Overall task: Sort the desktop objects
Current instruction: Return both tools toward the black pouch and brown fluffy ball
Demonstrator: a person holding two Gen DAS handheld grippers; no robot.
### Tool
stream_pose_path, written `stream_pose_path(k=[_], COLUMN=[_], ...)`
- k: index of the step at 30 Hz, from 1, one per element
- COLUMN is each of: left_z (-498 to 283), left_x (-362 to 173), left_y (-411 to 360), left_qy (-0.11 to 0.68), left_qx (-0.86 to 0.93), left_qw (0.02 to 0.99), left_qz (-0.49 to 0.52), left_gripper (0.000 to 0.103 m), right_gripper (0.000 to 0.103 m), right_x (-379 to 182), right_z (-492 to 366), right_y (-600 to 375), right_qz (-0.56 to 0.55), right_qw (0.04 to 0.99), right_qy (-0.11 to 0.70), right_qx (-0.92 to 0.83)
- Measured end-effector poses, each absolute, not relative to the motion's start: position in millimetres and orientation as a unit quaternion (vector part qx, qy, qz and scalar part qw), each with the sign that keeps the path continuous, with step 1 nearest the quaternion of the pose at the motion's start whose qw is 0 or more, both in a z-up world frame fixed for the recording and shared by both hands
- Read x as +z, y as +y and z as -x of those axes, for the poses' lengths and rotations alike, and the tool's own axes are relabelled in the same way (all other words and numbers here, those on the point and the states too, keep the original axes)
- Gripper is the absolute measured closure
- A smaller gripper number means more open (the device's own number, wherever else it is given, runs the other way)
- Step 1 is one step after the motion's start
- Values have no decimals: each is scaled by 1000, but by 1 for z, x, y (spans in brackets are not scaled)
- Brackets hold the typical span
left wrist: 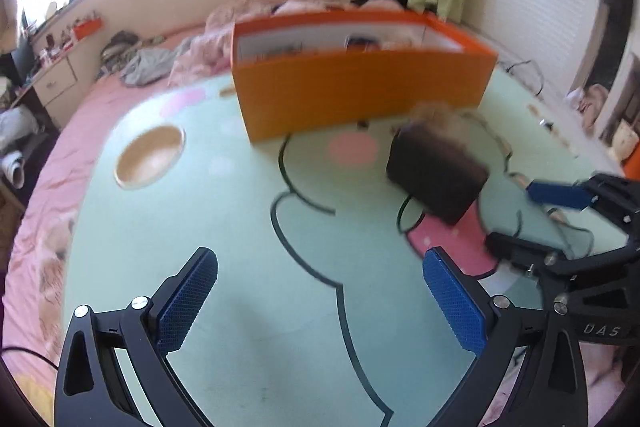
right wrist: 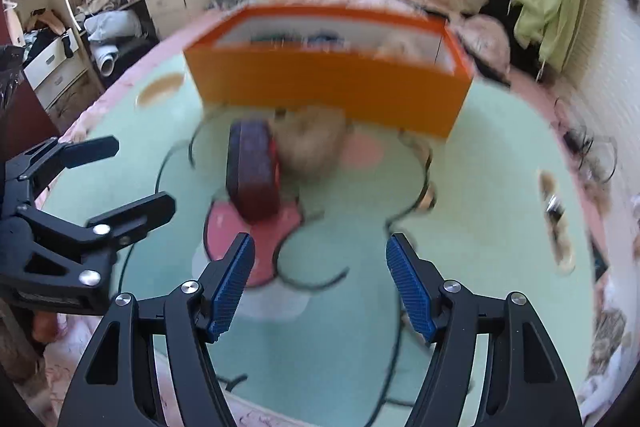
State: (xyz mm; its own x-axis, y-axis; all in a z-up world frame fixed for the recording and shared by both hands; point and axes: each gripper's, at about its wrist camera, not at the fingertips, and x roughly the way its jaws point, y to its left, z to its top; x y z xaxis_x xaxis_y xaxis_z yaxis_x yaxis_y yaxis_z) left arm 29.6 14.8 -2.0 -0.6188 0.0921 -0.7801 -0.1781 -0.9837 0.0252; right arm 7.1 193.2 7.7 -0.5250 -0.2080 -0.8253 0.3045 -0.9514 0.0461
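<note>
An orange box [left wrist: 360,95] stands open on the green cartoon mat [left wrist: 240,227], with several things inside; it also shows in the right wrist view [right wrist: 328,87]. A dark, rounded pouch [left wrist: 436,175] lies in front of it with a beige fluffy thing [right wrist: 312,143] at its far side; the pouch [right wrist: 254,171] looks blurred in the right wrist view. My left gripper [left wrist: 320,303] is open and empty, above the mat, short of the pouch. My right gripper [right wrist: 320,287] is open and empty, just short of the pouch; it shows at the right of the left wrist view [left wrist: 516,219].
A tan round dish [left wrist: 150,155] lies on the mat at the left of the box. Small items [right wrist: 554,211] and thin dark cables [right wrist: 592,151] lie at the mat's right edge. Pink bedding [left wrist: 40,211] surrounds the mat. Drawers [left wrist: 56,83] stand at the far left.
</note>
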Motion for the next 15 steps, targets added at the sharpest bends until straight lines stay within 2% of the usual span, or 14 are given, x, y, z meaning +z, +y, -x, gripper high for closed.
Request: stream_pose_path(k=[4, 6, 8, 10, 15], left_z=[-33, -35, -37, -40, -41], left_x=[-8, -8, -9, -10, -10], left_y=[12, 10, 10, 10, 10], left_qy=[41, 38, 39, 38, 38], left_qx=[907, 908, 909, 909, 913], left_qw=[55, 52, 51, 51, 53], left_qz=[416, 414, 413, 412, 403], left_gripper=[0, 0, 0, 0, 0], right_gripper=[33, 26, 11, 6, 5], right_x=[5, 3, 1, -1, -1], right_z=[-6, -5, 0, 2, 1], right_y=[197, 200, 206, 207, 208], right_qz=[-456, -457, -463, -464, -464], right_qw=[124, 116, 101, 97, 97], right_qy=[56, 51, 43, 37, 37], right_qx=[-879, -880, -880, -880, -880])
